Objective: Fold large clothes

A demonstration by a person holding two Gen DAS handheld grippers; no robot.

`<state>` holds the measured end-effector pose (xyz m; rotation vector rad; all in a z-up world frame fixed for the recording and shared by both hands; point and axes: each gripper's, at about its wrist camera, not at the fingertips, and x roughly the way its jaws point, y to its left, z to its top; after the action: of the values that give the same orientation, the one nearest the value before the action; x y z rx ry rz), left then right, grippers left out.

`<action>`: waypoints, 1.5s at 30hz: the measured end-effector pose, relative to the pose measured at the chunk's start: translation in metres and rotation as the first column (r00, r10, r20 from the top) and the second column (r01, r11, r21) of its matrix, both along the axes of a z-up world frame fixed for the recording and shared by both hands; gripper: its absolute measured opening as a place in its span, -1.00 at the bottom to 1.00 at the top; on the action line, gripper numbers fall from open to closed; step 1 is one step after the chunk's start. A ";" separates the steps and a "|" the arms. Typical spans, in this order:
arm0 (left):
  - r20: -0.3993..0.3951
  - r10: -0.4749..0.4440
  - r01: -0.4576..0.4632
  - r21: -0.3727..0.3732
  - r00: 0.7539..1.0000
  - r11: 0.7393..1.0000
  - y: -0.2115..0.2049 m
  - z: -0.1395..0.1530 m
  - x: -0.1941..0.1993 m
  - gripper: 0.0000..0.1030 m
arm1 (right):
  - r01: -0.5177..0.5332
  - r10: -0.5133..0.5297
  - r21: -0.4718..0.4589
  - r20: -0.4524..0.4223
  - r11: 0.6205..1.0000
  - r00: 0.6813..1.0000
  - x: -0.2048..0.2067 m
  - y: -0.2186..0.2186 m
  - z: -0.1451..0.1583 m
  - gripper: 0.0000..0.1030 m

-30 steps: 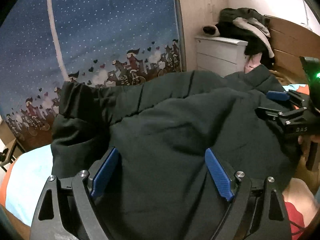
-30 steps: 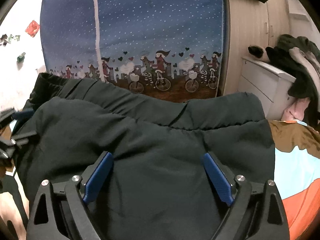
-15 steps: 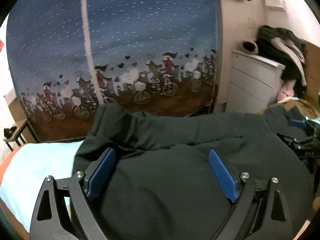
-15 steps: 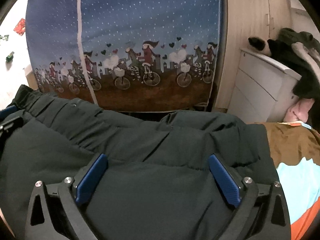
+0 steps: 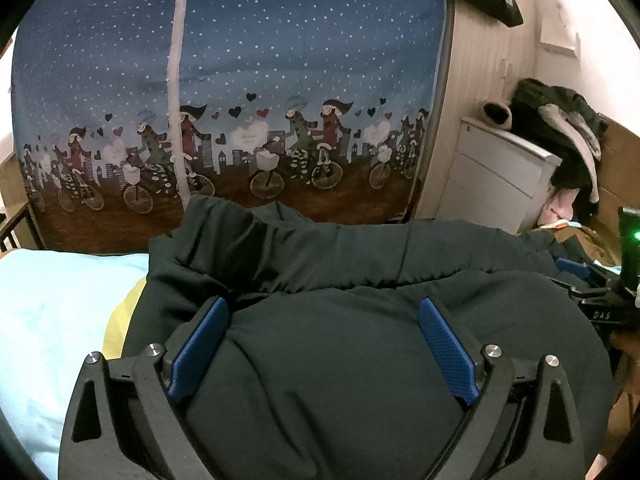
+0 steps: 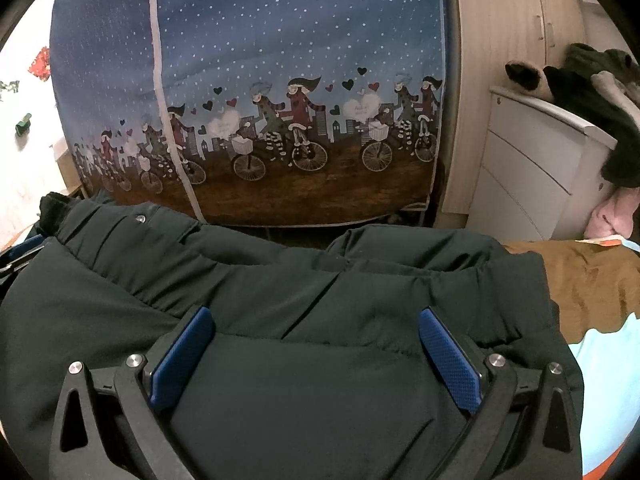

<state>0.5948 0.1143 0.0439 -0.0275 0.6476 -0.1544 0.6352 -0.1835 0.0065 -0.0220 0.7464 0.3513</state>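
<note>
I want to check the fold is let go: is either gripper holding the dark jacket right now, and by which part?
Nothing is held. The left gripper and right gripper both stand open over the dark jacket, having just been opening.

Both wrist cameras close above dark coat (image 5: pixel 340 380) (image 6: pixel 320 392), angled down, facing shared bicycle-print cover (image 5: pixel 240 80) (image 6: pixel 260 60).

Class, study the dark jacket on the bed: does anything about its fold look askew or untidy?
Yes. The dark jacket is bunched: its far edge puckers in uneven ridges rather than lying flat, and one corner sticks up.
</note>
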 end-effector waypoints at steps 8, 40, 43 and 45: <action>0.035 0.006 -0.004 -0.044 0.999 0.999 0.002 -0.005 0.000 0.85 | -0.002 0.002 0.019 -0.001 1.000 1.000 0.003 -0.001 -0.006 1.00; -0.134 0.085 -0.094 -0.061 0.987 0.994 0.084 0.002 -0.031 0.85 | -0.103 0.104 -0.033 0.034 0.994 0.994 -0.056 -0.016 0.034 1.00; -0.151 0.068 -0.079 -0.066 0.986 0.995 0.086 0.004 -0.032 0.85 | -0.070 0.071 -0.021 0.022 0.997 0.997 -0.060 -0.026 0.034 1.00; -0.187 0.047 -0.063 -0.081 0.981 0.995 0.087 0.002 -0.028 0.85 | -0.054 0.055 -0.025 0.029 0.998 0.998 -0.066 -0.034 0.036 1.00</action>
<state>0.5666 0.2009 0.0463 -0.1449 0.8246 -0.1272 0.5696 -0.2179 0.0429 -0.0705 0.7221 0.3930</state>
